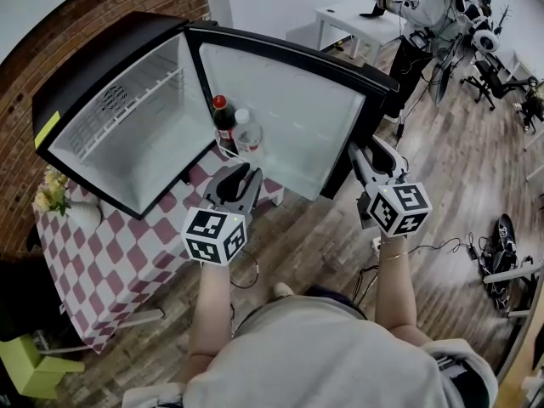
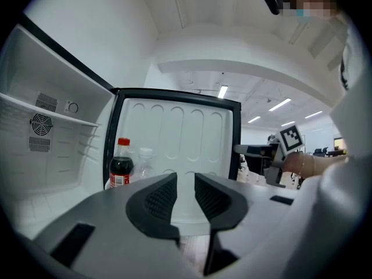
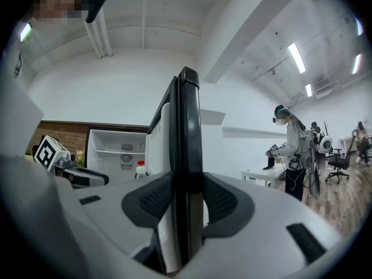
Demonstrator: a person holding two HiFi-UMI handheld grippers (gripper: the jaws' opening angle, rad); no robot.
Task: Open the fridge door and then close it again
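The fridge (image 1: 110,117) stands on a counter (image 1: 110,262) covered with a red-and-white checked cloth, against a brick wall. The fridge door (image 1: 280,117) is swung wide open, so its white inner face is turned toward the person. The cabinet interior is white and holds a wire shelf (image 1: 127,100); a round vent grille sits on the back wall. Two bottles stand low on the inner face of the door, at the hinge side: a dark cola bottle (image 1: 223,121) with a red cap, and a clear bottle (image 1: 246,132) touching or just beside it. The right tongs (image 3: 187,199) are clenched on the free edge of the door: in the right gripper view the dark edge strip runs upright between the two pads, and both pads press against it. The left tongs (image 2: 185,193) are released: the jaws stand a narrow gap apart with nothing between them, and they point at the inner face of the door without touching it, to the right of the bottles. In the head view both tongs are held out level in front of the person, the left one near the bottom of the door. A vase of pale flowers (image 1: 55,194) stands on the counter beside the fridge. A second person (image 1: 433,7) stands at a white desk (image 1: 357,19) well behind the door.
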